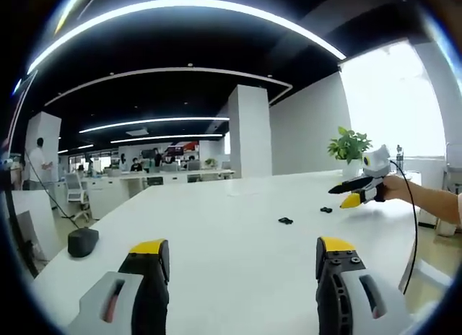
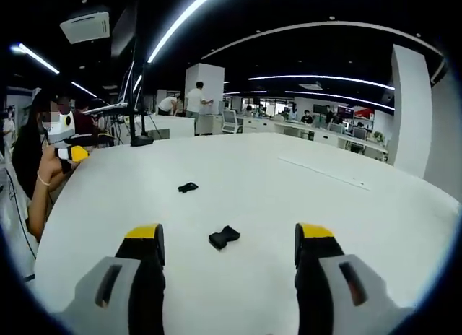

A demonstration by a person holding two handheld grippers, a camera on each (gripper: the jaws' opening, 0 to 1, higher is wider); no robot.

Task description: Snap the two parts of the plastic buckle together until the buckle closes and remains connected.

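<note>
Both buckle halves lie loose on the white worktop (image 2: pixel 303 205), apart from each other, so the job stands at its opening step: neither piece is picked up yet.

In the right gripper view, the nearer buckle half (image 2: pixel 224 237) sits on the worktop just ahead of the right gripper (image 2: pixel 229 247), roughly between its yellow-tipped fingers (image 2: pixel 144 237), which stand wide apart and hold nothing. The farther buckle half (image 2: pixel 188 187) rests beyond the nearer one, toward the left gripper, which shows small at the left edge in a person's hand.

In the left gripper view, the left gripper (image 1: pixel 241 255) also has its fingers spread and empty. The same two pieces show as small dark shapes well ahead of it, one at (image 1: pixel 285 221) and one at (image 1: pixel 326 210), the latter close beneath the right gripper coming in from the right.

The next move, as I judge it, calls for each gripper to close on one half, gripping it by its strap end so the mating end stays free, then lining the prongs up with the socket and pressing straight in.
</note>
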